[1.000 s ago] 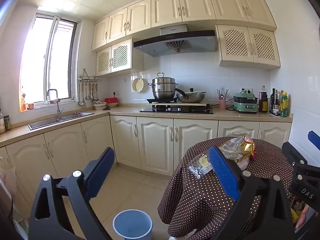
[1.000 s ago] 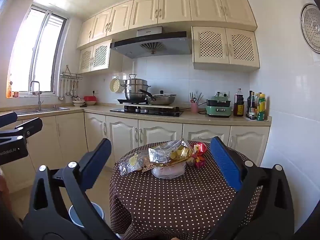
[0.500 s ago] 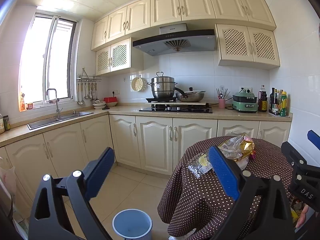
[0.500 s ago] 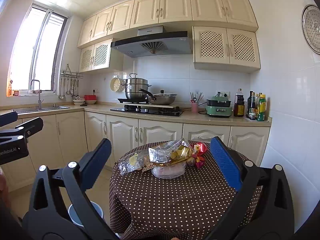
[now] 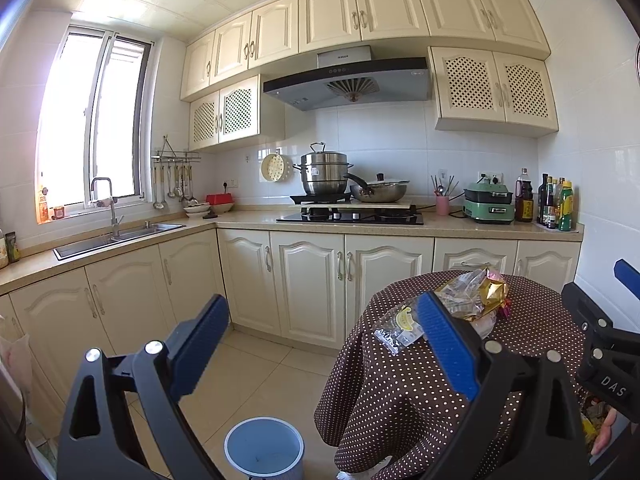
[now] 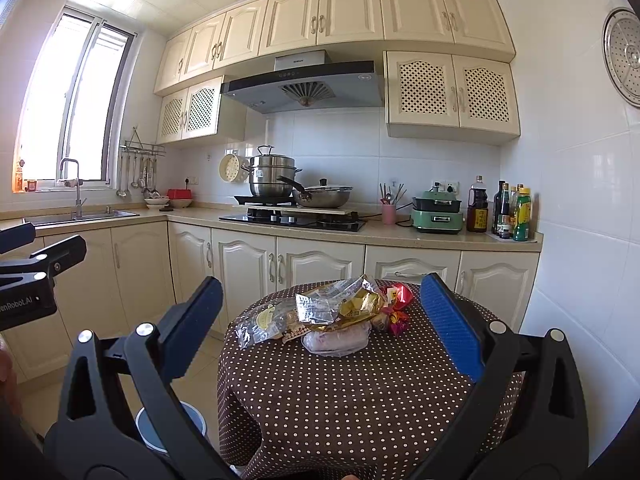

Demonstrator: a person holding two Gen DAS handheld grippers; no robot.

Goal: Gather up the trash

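Both tools gape, empty. Right view gives us whole wrapper pile (image 6: 340, 316) on desk (image 6: 360, 400); left view, whole bin (image 5: 264, 448).

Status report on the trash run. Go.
Left tongs open, empty. Right tongs open, empty. Wrappers piled on table, untouched. Bin on floor, path clear.

White letters "DAS" stand on the right tool (image 5: 608, 376). The left tool (image 6: 24, 300) carries "enRobot.AI", its start cut off. The range hood's (image 6: 300, 80) brand is unreadable.
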